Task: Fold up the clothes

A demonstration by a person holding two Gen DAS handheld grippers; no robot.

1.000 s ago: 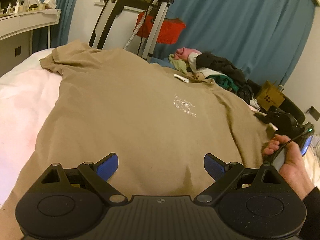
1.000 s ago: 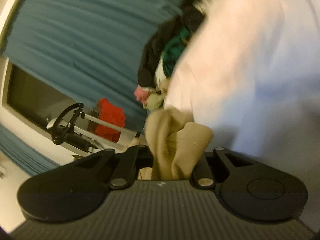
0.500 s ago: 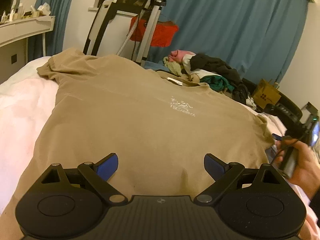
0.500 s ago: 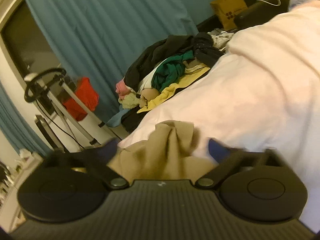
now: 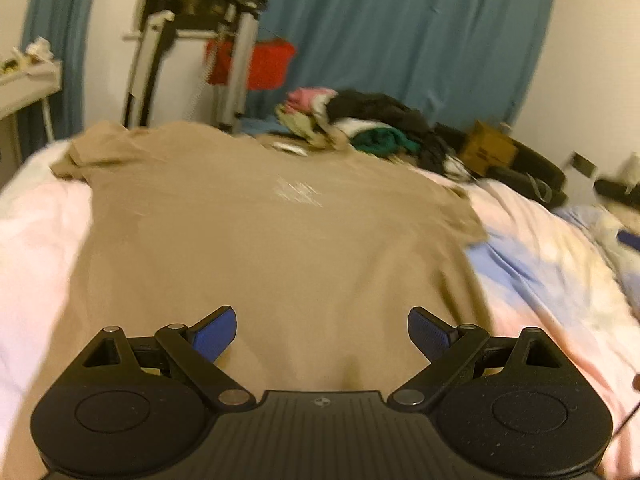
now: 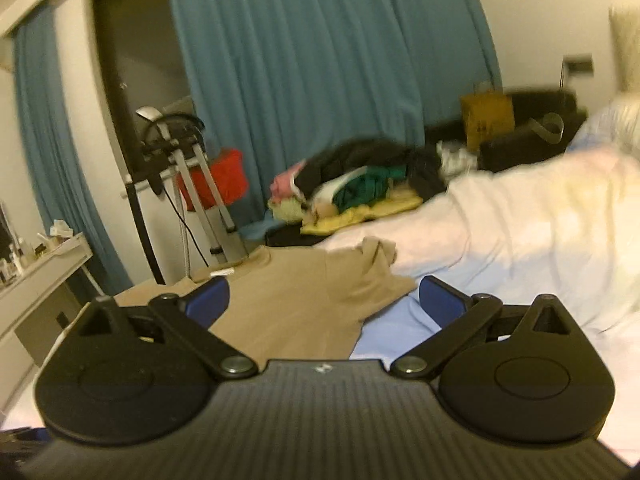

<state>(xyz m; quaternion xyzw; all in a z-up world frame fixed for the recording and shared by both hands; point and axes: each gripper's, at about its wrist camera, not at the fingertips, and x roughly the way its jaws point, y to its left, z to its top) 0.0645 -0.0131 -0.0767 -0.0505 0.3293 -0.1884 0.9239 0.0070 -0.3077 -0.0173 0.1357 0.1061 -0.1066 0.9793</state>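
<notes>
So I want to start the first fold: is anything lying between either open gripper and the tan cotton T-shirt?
Nothing visible. The left gripper hangs over the tan cotton T-shirt, the right gripper by its sleeve. The mixed clothes pile sits beyond the collar.

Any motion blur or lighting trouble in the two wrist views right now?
Left wrist view: tan T-shirt and clothes pile are smeared by motion, chest print unreadable; left gripper stays sharp; warm, dim light. Right wrist view: white duvet blurred and nearly blown out; right gripper crisp; fisheye bends the curtain.
</notes>
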